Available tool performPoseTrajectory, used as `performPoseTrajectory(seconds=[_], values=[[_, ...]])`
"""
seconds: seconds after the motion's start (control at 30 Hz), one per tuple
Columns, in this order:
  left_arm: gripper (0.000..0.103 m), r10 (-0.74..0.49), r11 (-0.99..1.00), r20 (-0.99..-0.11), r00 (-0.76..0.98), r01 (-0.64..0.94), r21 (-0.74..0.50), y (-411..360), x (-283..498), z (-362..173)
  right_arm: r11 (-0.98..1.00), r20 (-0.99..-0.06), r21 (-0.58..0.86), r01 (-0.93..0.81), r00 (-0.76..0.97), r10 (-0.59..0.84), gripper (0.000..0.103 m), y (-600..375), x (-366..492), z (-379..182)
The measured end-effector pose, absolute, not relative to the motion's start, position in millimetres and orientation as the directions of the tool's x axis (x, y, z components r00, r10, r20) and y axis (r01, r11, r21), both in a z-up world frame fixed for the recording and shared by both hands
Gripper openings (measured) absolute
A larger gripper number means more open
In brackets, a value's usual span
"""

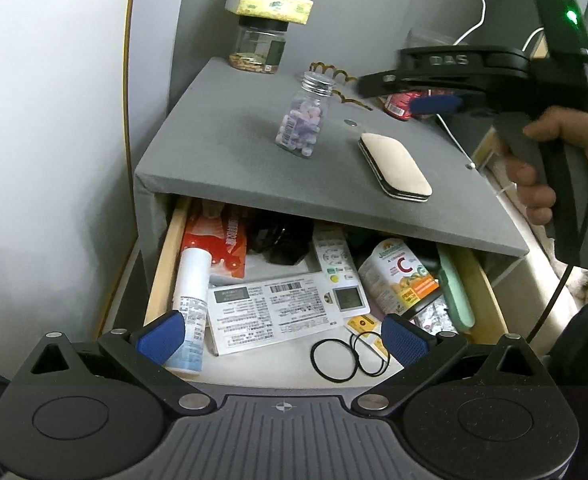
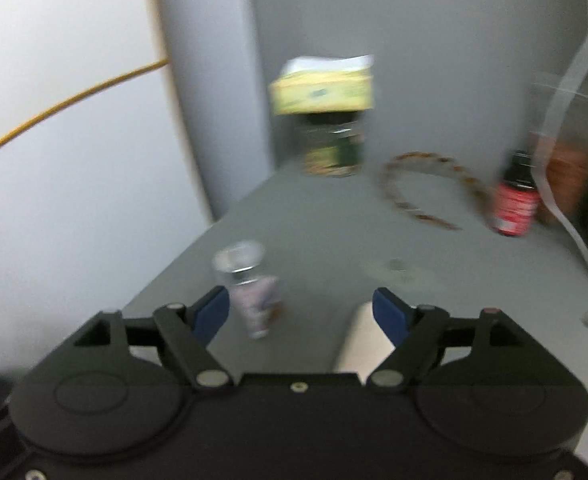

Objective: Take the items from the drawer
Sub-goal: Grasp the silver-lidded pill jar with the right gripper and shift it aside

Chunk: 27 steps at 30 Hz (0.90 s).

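- The pill bottle (image 1: 302, 118), already out of the drawer (image 1: 165, 264), stands upright on the grey worktop (image 1: 229, 148) just ahead of the right claw (image 2: 300, 314). That claw is released with nothing between its pads. The bottle is narrow and tall, so a brush from the left pad beside it could topple it.
- The left claw (image 1: 281, 340) hangs spread and empty over the drawer's front. Below it lie hair ties (image 1: 348, 356), a printed box (image 1: 269, 312) and a white tube (image 1: 191, 296). Flat, overlapping things may slide or come up together.
- The beige case (image 1: 394, 168) lies near the worktop's front edge, beneath the right claw; a nudge could send it off.
- The right wrist view is motion-blurred, so labels are unreadable.
- The worktop hides the drawer's rear; the dark things there are unclear.
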<state>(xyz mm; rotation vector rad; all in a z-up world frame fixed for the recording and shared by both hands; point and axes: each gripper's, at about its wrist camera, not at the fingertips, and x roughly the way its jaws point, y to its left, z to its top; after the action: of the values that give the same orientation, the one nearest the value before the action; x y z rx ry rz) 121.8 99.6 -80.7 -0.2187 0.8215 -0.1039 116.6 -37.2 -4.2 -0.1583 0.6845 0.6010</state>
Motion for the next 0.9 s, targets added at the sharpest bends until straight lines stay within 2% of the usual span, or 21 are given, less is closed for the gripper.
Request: performPoseTrajectory(seconds=[0.13,0.2,0.23,0.27,0.43,0.53,0.63,0.7,0.73,0.8,0.83,0.9], values=[[0.103,-0.189,0.966,-0.706,0.683,0.001,-0.258,103,120,-79,0.81,-0.691,0.042,-0.585,0.569,0.446,0.077,-17,128,-19],[0.103,-0.199,0.963,-0.701,0.684,0.002,-0.271,106,119,-78,0.816,-0.709,0.062,-0.575,0.549,0.441,0.069,-7,142,-31],[0.103,-0.204,0.962,-0.699,0.685,0.006,-0.274,106,119,-78,0.819,-0.714,0.074,-0.57,0.543,0.442,0.05,-1,148,-36],[0.103,-0.204,0.962,-0.698,0.686,0.007,-0.274,107,119,-77,0.826,-0.74,0.077,-0.559,0.523,0.423,0.038,11,158,-45],[0.103,-0.195,0.958,-0.692,0.695,-0.015,-0.285,116,118,-76,0.808,-0.725,0.091,-0.583,0.517,0.455,0.038,49,170,-55],[0.103,-0.199,0.949,-0.687,0.699,-0.037,-0.313,122,118,-76,0.806,-0.721,0.08,-0.587,0.524,0.453,0.042,63,170,-55],[0.103,-0.203,0.942,-0.679,0.705,-0.049,-0.333,123,114,-73,0.811,-0.7,0.036,-0.584,0.565,0.438,0.063,52,153,-43],[0.103,-0.204,0.941,-0.677,0.707,-0.048,-0.334,123,111,-72,0.847,-0.623,0.028,-0.532,0.653,0.431,0.075,13,132,-21],[0.103,-0.203,0.943,-0.676,0.708,-0.044,-0.33,122,110,-70,0.872,-0.589,0.039,-0.487,0.694,0.414,0.086,-10,123,-12],[0.103,-0.196,0.95,-0.67,0.716,-0.03,-0.31,118,106,-65,0.907,-0.58,0.036,-0.419,0.731,0.361,0.086,-34,120,-8],[0.103,-0.194,0.952,-0.668,0.718,-0.028,-0.306,118,106,-64,0.938,-0.602,0.025,-0.345,0.744,0.29,0.086,-57,117,-9],[0.103,-0.177,0.961,-0.647,0.742,-0.011,-0.276,115,101,-56,0.954,-0.644,0.028,-0.299,0.724,0.246,0.086,-78,115,-15]])
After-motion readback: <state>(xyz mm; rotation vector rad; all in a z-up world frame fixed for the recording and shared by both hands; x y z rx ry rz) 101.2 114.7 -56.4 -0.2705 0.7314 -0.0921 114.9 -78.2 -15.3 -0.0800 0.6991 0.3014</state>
